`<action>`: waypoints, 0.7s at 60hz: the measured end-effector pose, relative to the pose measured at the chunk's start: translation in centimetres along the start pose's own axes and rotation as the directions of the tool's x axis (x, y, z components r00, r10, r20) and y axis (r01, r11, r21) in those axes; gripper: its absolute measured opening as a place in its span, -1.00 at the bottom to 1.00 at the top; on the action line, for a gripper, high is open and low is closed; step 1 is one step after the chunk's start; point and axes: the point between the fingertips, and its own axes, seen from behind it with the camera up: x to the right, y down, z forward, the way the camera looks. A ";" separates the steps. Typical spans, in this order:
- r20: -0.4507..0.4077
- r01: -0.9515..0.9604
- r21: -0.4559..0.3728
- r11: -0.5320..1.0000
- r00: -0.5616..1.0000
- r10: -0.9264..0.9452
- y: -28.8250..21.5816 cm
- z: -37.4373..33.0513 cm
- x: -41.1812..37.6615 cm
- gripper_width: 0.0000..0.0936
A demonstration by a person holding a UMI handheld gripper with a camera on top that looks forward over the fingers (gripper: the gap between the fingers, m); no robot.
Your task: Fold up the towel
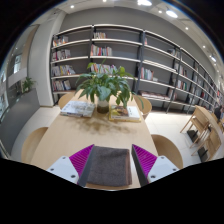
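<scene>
Gray towel [105,165] lies flat on the wooden surface [85,130] between the wide-spread tool [106,158], untouched. Best bet: pinch one near edge cleanly, then carry it toward the potted plant [104,86].

You have one view only, riding on the gripper [105,170] and looking forward along its fingers, slightly downward, from close above the near edge of the desk [70,135]. It faces down the desk toward the plant [104,85] and the bookshelves [120,55] well beyond.
</scene>
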 end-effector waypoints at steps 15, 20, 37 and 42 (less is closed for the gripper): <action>0.049 -0.099 0.101 0.990 0.994 0.095 -1.5 -8.4 -5.2 0.61; 0.035 -0.095 0.088 0.992 0.995 0.092 0.8 -10.8 -6.5 0.61; 0.012 -0.102 0.044 0.994 0.995 0.102 6.6 -16.4 -9.2 0.61; -0.005 -0.093 0.041 0.995 0.996 0.093 7.3 -17.3 -9.1 0.60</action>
